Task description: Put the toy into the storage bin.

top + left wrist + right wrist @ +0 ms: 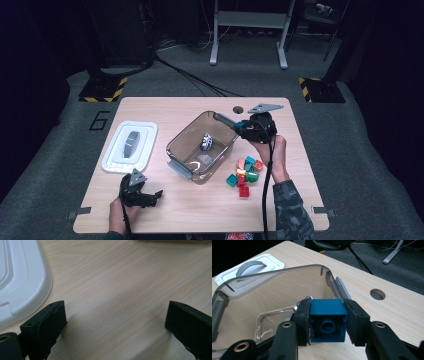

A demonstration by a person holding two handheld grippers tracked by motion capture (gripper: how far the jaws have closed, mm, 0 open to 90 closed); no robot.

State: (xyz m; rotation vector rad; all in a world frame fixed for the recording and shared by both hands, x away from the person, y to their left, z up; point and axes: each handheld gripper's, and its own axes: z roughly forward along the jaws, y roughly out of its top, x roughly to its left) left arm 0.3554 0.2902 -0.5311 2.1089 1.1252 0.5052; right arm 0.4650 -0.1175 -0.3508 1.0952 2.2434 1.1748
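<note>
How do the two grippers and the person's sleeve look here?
Both the left gripper and the right gripper are black, each topped by a grey three-cornered plate, with a black cable trailing back. Their jaws carry thick black pads, with brass-coloured rivets at the joints. The sleeve is a dark camouflage pattern.

A light wooden table [165, 107] holds a white lid [130, 146] on the left, a clear plastic box [201, 146] in the middle, and a pile of colourful toy blocks [246, 171] beside it.
</note>
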